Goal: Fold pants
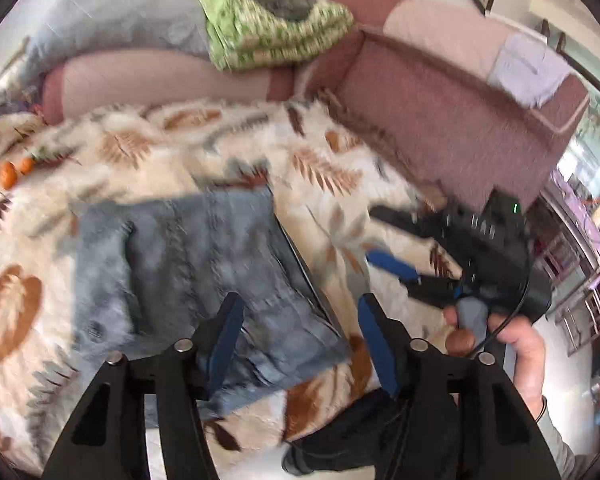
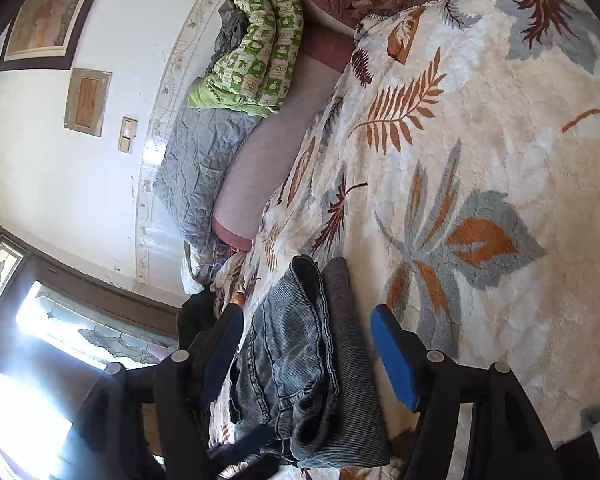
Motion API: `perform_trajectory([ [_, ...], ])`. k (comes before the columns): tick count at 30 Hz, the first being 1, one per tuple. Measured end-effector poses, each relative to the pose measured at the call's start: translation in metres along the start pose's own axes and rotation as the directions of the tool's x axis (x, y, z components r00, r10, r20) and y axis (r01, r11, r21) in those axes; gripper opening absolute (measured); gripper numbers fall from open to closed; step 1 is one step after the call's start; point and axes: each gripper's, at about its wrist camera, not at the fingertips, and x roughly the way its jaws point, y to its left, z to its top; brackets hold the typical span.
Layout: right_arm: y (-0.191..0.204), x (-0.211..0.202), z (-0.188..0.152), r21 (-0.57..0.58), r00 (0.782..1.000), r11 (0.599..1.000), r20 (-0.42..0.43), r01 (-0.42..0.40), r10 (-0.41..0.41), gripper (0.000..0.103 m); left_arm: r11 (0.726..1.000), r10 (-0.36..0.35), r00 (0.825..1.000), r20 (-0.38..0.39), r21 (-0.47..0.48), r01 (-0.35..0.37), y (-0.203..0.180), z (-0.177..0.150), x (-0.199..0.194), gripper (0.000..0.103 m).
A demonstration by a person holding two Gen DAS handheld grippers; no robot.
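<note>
Grey-blue denim pants (image 1: 188,264) lie folded into a rough rectangle on a cream leaf-patterned fleece blanket (image 1: 324,148). My left gripper (image 1: 300,320) is open just above the pants' near right corner, holding nothing. In the right wrist view the folded pants (image 2: 300,360) lie between the open jaws of my right gripper (image 2: 308,336), which hovers close over them; I see no grip. The right gripper (image 1: 392,240) also shows in the left wrist view, held in a hand to the right of the pants, open.
A pink sofa back (image 1: 440,120) borders the blanket. A green patterned quilt (image 1: 276,28) and grey bedding (image 1: 120,16) lie behind. Two small orange fruits (image 1: 14,170) sit at the blanket's left. A bright window (image 2: 40,340) and framed pictures (image 2: 48,12) are on the wall.
</note>
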Motion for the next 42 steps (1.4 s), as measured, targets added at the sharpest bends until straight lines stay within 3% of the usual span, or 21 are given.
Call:
perform_trajectory([
  [1, 0.003, 0.002, -0.002, -0.016, 1.000, 1.000, -0.011, 0.004, -0.005, 0.070, 0.997, 0.070, 0.994, 0.086, -0.027, -0.068, 0.014, 0.005, -0.018, 0.080],
  [3, 0.012, 0.009, -0.008, -0.078, 0.999, 0.996, -0.040, 0.029, -0.033, 0.070, 0.961, 0.259, 0.947, 0.190, -0.149, -0.233, 0.050, 0.008, -0.039, 0.088],
  [4, 0.018, 0.013, -0.012, -0.112, 0.997, 0.993, -0.062, 0.040, -0.047, 0.070, 0.932, 0.331, 0.929, 0.163, -0.209, -0.296, 0.071, 0.009, -0.039, 0.088],
  [6, 0.028, 0.023, -0.024, -0.160, 0.991, 0.985, -0.113, 0.059, -0.078, 0.070, 0.898, 0.377, 0.925, 0.049, -0.266, -0.351, 0.107, 0.003, -0.024, 0.088],
  [9, 0.041, 0.023, -0.050, -0.211, 0.982, 0.976, -0.170, 0.047, -0.084, 0.070, 0.887, 0.407, 0.910, -0.079, -0.205, -0.415, 0.122, -0.020, 0.010, 0.088],
  [11, 0.054, 0.015, -0.066, -0.248, 0.981, 0.968, -0.169, 0.046, -0.090, 0.070, 0.896, 0.403, 0.907, -0.119, -0.151, -0.418, 0.120, -0.043, 0.027, 0.088],
  [13, 0.062, 0.014, -0.073, -0.213, 0.976, 0.977, -0.216, -0.008, -0.039, 0.070, 0.892, 0.424, 0.903, -0.067, -0.143, -0.430, 0.118, -0.055, 0.030, 0.088],
  [15, 0.064, 0.021, -0.075, -0.124, 0.963, 0.990, -0.266, -0.072, 0.037, 0.070, 0.898, 0.408, 0.912, -0.045, -0.162, -0.410, 0.123, -0.058, 0.026, 0.088],
  [17, 0.064, 0.036, -0.077, -0.063, 0.951, 0.994, -0.303, -0.086, 0.063, 0.070, 0.907, 0.370, 0.928, -0.054, -0.195, -0.373, 0.131, -0.057, 0.025, 0.088],
  [19, 0.049, 0.057, -0.078, -0.010, 0.946, 0.999, -0.322, -0.041, 0.036, 0.070, 0.912, 0.333, 0.941, -0.067, -0.233, -0.339, 0.139, -0.056, 0.028, 0.088],
  [21, 0.012, 0.073, -0.085, 0.067, 0.936, 0.992, -0.343, 0.108, -0.078, 0.068, 0.915, 0.292, 0.953, -0.074, -0.269, -0.301, 0.144, -0.057, 0.028, 0.088],
  [22, -0.003, 0.068, -0.090, 0.149, 0.950, 0.985, -0.311, 0.086, -0.036, 0.052, 0.915, 0.289, 0.955, -0.074, -0.273, -0.298, 0.145, -0.058, 0.027, 0.088],
  [23, -0.008, 0.063, -0.092, 0.178, 0.956, 0.982, -0.294, 0.069, -0.014, 0.049, 0.917, 0.287, 0.955, -0.070, -0.269, -0.295, 0.145, -0.059, 0.026, 0.088],
  [27, 0.005, 0.066, -0.091, 0.132, 0.946, 0.983, -0.313, 0.131, -0.084, 0.050, 0.919, 0.333, 0.942, -0.042, -0.208, -0.334, 0.134, -0.061, 0.025, 0.088],
  [32, 0.015, 0.071, -0.093, 0.196, 0.943, 0.960, -0.305, 0.201, -0.135, 0.058, 0.919, 0.342, 0.939, -0.033, -0.198, -0.342, 0.133, -0.062, 0.022, 0.088],
  [39, 0.007, 0.071, -0.088, 0.266, 0.952, 0.940, -0.274, 0.214, -0.139, 0.058, 0.915, 0.363, 0.932, -0.017, -0.182, -0.360, 0.129, -0.064, 0.021, 0.088],
  [42, 0.015, 0.081, -0.082, 0.217, 0.948, 0.949, -0.273, 0.228, -0.165, 0.058, 0.912, 0.373, 0.928, -0.013, -0.176, -0.370, 0.128, -0.063, 0.021, 0.088],
])
